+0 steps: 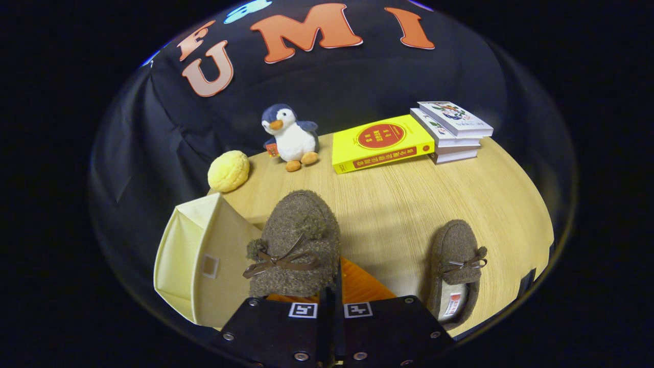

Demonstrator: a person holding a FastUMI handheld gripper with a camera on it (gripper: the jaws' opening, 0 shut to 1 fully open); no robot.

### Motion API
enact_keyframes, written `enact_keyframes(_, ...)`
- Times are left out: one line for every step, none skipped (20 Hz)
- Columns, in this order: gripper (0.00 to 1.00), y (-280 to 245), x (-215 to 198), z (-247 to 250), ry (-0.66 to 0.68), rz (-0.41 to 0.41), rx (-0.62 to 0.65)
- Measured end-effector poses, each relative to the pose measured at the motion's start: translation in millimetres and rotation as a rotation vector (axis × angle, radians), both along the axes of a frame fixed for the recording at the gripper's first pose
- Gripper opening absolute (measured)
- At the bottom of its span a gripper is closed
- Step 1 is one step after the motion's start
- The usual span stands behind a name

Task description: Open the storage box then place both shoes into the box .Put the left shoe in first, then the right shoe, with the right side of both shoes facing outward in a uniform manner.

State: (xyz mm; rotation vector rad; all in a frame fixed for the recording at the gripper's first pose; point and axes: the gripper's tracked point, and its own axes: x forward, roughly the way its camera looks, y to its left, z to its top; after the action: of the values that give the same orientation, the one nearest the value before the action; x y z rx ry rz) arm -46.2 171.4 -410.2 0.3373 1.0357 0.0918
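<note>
My gripper (331, 291) has its fingers drawn close together, pinching the heel edge of a brown fuzzy shoe (296, 245). That shoe is lifted, toe pointing away from me, its bow and pompoms facing up. One finger (363, 283) shows as a ridged wedge just right of the shoe's heel; the other is hidden under the shoe.

Immediately left of the held shoe stands the storage box (199, 255), pale cream, its lid tilted up so that the inner surface faces me. The shoe's left side overlaps the box edge; I cannot tell whether they touch.

To the right, well apart from the held shoe, the second shoe (457, 271) lies flat on the wooden table (409, 199), toe away from me, opening and a label visible at the near end.

Farther on, at the table's left rim, sits a round yellow bun-shaped toy (228, 170). Beyond it stands a plush penguin (290, 137). Right of the penguin lies a yellow book (380, 143), and just beside that a stack of books (452, 130).
</note>
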Motion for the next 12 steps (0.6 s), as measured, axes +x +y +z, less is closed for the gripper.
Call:
enact_keyframes(0.05,6,2,10,0.000,0.007,-0.001)
enact_keyframes(0.05,15,4,19,0.005,0.013,0.002)
enact_keyframes(0.05,23,4,27,0.013,0.017,0.008)
enact_keyframes(0.05,32,5,35,0.020,0.021,0.020)
enact_keyframes(0.05,43,8,44,0.016,0.027,0.036)
enact_keyframes(0.05,53,13,53,0.001,0.031,0.048)
enact_keyframes(0.05,62,15,60,-0.006,0.041,0.052)
enact_keyframes(0.05,72,17,67,-0.010,0.052,0.054)
enact_keyframes(0.05,85,19,73,-0.016,0.068,0.057)
enact_keyframes(0.05,97,22,77,-0.022,0.085,0.059)
enact_keyframes(0.05,110,23,79,-0.020,0.103,0.060)
enact_keyframes(0.05,123,22,80,-0.010,0.116,0.064)
